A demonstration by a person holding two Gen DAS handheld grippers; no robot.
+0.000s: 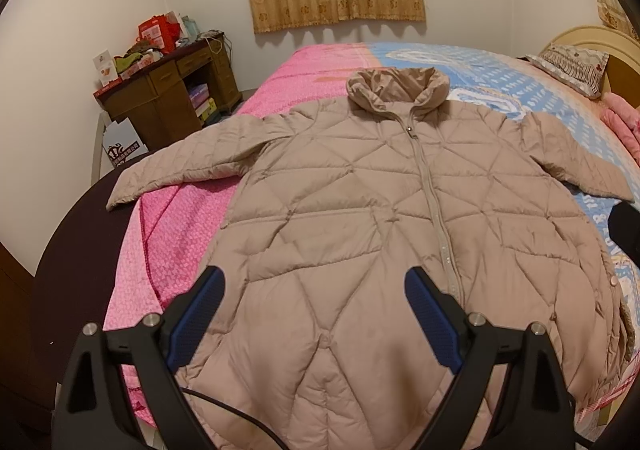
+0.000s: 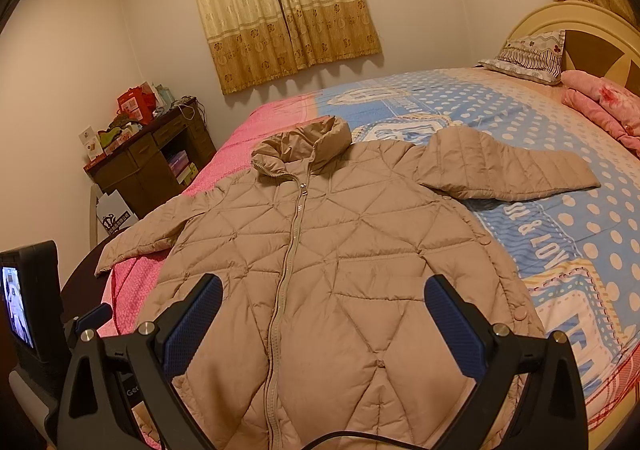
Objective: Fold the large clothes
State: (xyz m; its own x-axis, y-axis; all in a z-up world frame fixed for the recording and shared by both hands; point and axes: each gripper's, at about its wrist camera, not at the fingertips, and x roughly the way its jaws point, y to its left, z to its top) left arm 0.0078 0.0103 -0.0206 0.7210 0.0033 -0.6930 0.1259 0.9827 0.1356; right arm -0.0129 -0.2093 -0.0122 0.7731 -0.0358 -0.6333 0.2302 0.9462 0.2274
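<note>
Kid: Coat (image 1: 360, 218) lies flat on bed (image 1: 500, 78), just past both claws. Left claw (image 1: 314, 314) and right claw (image 2: 324, 324) gape, empty.
Pal: Puffy cloth might slip out.

Bedroom with pale walls (image 2: 80, 70) under warm indoor light.
Gold patterned curtains (image 2: 280, 10) are hanging closed; a cluttered dark wooden desk (image 2: 148, 166) is standing beside a bed (image 2: 560, 234) wearing pink-and-blue covers.

The bed (image 2: 520, 114), spread with a pink and blue patterned cover, carries a beige quilted coat (image 2: 340, 270) laid flat, front up, sleeves spread; a pillow (image 2: 528, 54) and folded pink blanket (image 2: 604, 106) lie by its headboard
</note>
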